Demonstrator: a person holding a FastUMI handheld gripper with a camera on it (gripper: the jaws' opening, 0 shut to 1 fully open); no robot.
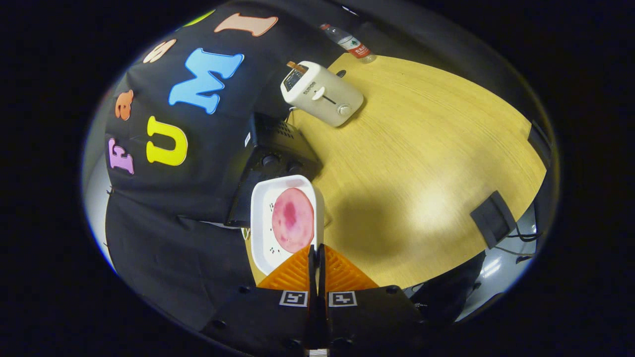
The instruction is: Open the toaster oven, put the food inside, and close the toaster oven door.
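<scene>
Both gripper (316, 258) fingers pinch, apparently, the white tray's (261, 223) rim, near the toaster oven (270, 153).

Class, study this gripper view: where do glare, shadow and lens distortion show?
Gripper view: soft glare on the yellow wooden table; a broad shadow beside the white rectangular tray holding the pink round food slice; fisheye bends the table's edge; the gripper has its fingers shut on the tray's rim.
</scene>
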